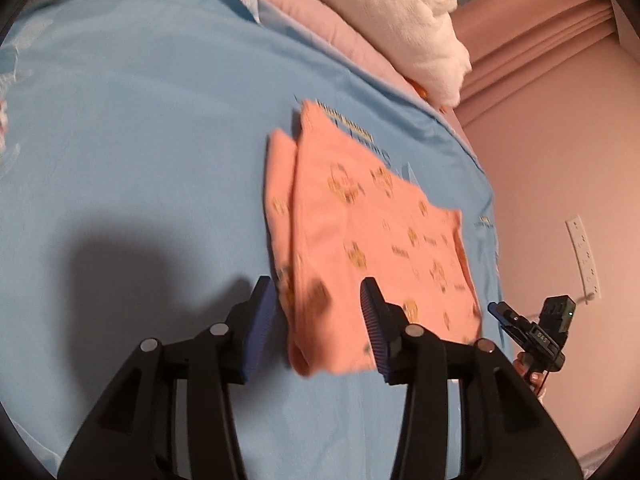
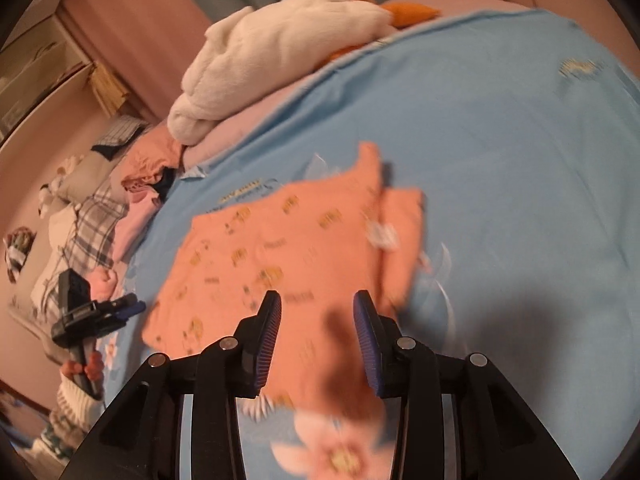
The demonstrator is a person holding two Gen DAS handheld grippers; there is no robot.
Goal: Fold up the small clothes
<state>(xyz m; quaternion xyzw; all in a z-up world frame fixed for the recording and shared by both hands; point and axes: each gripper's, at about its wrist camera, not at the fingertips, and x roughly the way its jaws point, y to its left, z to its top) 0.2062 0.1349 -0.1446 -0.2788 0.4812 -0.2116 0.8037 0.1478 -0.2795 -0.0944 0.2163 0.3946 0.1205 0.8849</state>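
Left wrist view looks down on a bed spread with a smooth light blue sheet [image 1: 140,140], printed here and there with pale flowers, its far edge meeting a soft pink quilt [image 1: 304,12] and a fluffy white plush blanket [image 1: 404,20] heaped on top. Beyond the bed stands a plain pink wall with a white socket strip [image 1: 583,256]. The task's garment, a small salmon-orange cloth [image 1: 372,224] of thin knit dotted with little yellow prints, lies folded flat on the sheet, blurred, one layer peeking out along its side. The left gripper [image 1: 320,308] hovers at its near edge, ribbed blue pads spread, nothing pinched. In the right wrist view the right gripper [image 2: 316,320] hangs over the same cloth [image 2: 280,248], pads likewise apart and empty; rumpled plaid bedding [image 2: 88,224] lies past the bed's edge.
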